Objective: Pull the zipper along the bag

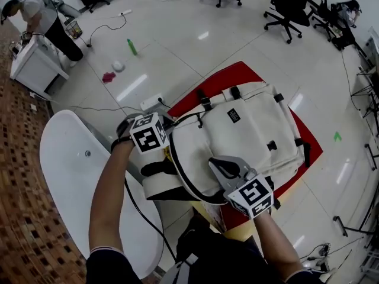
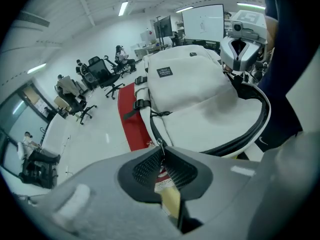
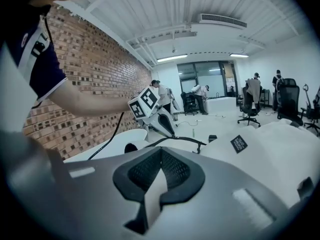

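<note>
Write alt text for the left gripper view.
The left claw pinches the small metal zipper pull at the near edge of a white fabric backpack, whose black zipper track curves away to the right. The backpack lies on a red surface, with black office chairs behind.

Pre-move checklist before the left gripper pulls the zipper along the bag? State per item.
1. Left gripper jaws closed on zipper pull: ok.
2. Right gripper steadying the bag: jaws shut, resting on its top; whether they pinch fabric, cannot tell.
3. Bag lying flat on red mat: ok.
4. Zipper track free of snags ahead of the pull: cannot tell.
5. Black strap beside the left gripper clear of the pull: cannot tell.
</note>
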Demonstrator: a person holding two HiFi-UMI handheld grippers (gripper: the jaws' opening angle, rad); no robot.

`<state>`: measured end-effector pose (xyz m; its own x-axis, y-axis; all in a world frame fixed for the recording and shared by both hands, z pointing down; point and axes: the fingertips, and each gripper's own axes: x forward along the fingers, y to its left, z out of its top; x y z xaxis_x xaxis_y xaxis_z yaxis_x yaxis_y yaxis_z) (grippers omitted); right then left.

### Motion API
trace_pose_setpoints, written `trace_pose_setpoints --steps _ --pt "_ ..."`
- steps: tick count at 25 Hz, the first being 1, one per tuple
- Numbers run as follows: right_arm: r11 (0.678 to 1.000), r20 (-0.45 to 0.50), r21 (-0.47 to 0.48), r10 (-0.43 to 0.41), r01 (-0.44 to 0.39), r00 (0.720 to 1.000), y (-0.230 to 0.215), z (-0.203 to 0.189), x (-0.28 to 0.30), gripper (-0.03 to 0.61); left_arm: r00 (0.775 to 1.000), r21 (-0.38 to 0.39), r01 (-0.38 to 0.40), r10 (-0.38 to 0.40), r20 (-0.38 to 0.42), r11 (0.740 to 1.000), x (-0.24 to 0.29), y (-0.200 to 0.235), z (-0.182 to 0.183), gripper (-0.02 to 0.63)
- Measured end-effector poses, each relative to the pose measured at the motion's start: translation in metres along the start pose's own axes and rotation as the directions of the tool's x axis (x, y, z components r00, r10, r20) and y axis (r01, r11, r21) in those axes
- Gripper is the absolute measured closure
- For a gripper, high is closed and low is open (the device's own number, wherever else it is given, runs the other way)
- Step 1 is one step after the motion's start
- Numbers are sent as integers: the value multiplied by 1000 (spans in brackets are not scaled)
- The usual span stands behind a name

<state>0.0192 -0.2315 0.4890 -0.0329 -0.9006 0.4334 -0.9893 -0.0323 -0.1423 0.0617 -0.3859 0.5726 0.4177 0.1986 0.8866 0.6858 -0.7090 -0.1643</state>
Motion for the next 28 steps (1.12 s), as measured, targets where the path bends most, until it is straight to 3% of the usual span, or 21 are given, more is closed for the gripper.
trace_pose_setpoints --steps 5,8,10,11,12,14,18,21,24,28 --pt "996 -16 -57 70 -71 997 -2 5 21 577 996 -80 -83 81 -34 993 -25 -18 -4 586" --pt "976 -52 -183 114 -122 992 -8 11 48 577 992 -104 -117 111 -62 988 -36 -32 -10 586" --pt "945 -93 -277 152 -172 984 -13 16 70 566 990 -122 -131 123 -70 984 -42 -44 -13 586" --pt "924 -122 -322 175 -206 977 -15 18 81 503 989 -139 -139 130 -72 980 -44 -50 -13 586" --pt "899 -156 -366 196 -241 968 -17 18 91 488 988 -162 -150 140 -72 975 -46 -56 -12 586" --pt "835 -224 -460 222 -303 949 -19 15 107 476 985 -208 -171 160 -69 963 -48 -67 -9 586" --pt "675 -323 -614 257 -409 911 -11 11 132 448 979 -274 -205 194 -66 939 -53 -81 -1 586" --pt "604 -384 -648 267 -464 884 -4 4 148 466 977 -307 -212 200 -70 928 -55 -92 -1 586" --pt "598 -408 -643 261 -478 875 -2 -6 156 477 978 -347 -208 197 -66 914 -56 -109 0 588" --pt "623 -413 -626 244 -468 877 -2 -13 163 499 979 -405 -203 196 -59 892 -55 -130 1 588"
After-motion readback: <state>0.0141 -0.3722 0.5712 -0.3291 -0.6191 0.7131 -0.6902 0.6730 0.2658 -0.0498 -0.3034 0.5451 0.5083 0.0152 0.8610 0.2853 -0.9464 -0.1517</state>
